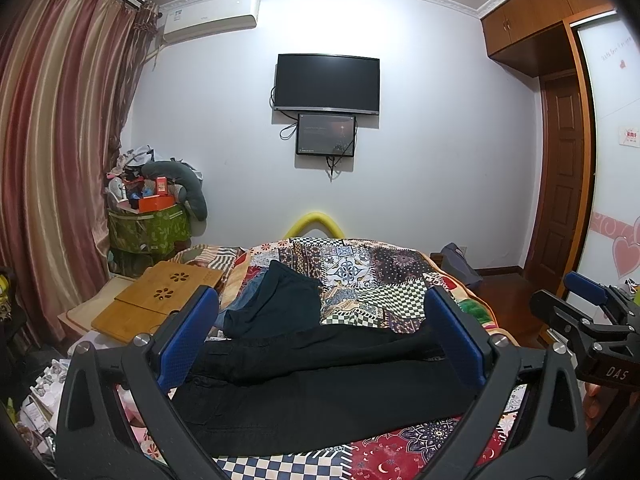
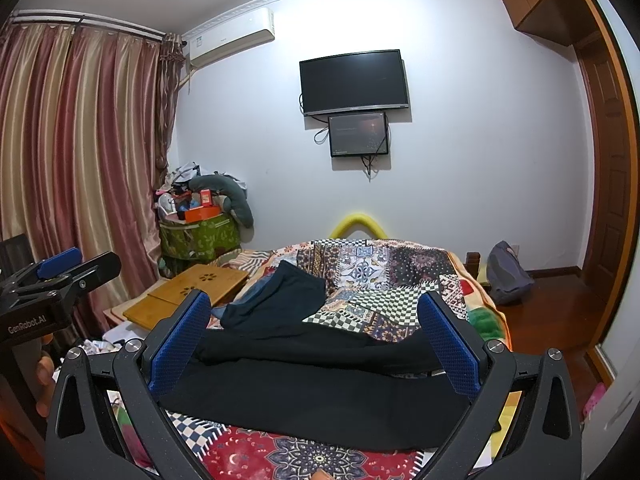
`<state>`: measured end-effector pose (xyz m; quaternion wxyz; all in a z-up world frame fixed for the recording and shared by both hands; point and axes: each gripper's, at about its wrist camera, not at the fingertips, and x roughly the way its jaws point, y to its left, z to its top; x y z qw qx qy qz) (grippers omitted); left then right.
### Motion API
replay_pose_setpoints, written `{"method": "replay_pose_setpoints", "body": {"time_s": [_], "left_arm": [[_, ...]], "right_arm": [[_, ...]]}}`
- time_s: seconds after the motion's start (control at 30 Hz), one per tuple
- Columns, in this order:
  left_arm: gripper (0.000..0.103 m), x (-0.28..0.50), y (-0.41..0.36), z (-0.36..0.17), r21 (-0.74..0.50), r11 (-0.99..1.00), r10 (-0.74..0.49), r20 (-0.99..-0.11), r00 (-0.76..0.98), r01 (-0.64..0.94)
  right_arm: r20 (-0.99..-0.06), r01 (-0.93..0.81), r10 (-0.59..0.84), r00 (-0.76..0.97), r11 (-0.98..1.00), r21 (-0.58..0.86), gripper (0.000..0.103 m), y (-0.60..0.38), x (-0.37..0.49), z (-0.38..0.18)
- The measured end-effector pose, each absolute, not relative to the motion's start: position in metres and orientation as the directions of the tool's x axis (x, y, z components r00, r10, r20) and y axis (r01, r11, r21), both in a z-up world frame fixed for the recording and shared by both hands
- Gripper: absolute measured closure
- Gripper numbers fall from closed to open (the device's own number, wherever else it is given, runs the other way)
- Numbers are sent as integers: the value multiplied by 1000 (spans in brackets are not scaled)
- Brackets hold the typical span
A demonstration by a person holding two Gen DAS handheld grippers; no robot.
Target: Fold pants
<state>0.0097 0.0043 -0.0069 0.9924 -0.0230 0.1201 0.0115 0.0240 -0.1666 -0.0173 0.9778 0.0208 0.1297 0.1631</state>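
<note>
Black pants (image 1: 320, 384) lie flat across the near end of the bed, on the patchwork quilt (image 1: 384, 276), legs running sideways, one leg a little ahead of the other; waist end appears to be at the left, judging by the pocket detail there. Left gripper (image 1: 320, 340) hovers above the pants, fingers spread wide, holding nothing. Right gripper (image 2: 316, 344) likewise: fingers wide apart, empty, above the same garment, just beside the left one. Judgement: no fold made yet; the step in hand is the approach for the first grasp. To do it well, bring each gripper down to an opposite end of the far leg, pinch only the top layer at the hem and at the waistband, lift both ends together and level, and lay that leg squarely onto the near one so the seams line up; uneven lift will likely drag the cloth and wrinkle it. Count: black pants, one; further dark garment (image 1: 280, 300) on the quilt behind, one, with a bit of blue denim (image 1: 244, 296) under it; wooden lap tray (image 1: 160, 296), one; wall screens, two; grippers, two.
</note>
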Motion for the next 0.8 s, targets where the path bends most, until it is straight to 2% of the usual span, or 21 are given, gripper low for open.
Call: {"method": "replay_pose_setpoints", "body": {"time_s": [0.8], "left_arm": [[0, 21, 15, -16, -61, 997, 23, -257, 966, -40]], "right_arm": [[-277, -313, 322, 905, 947, 77, 0, -165, 32, -24]]}}
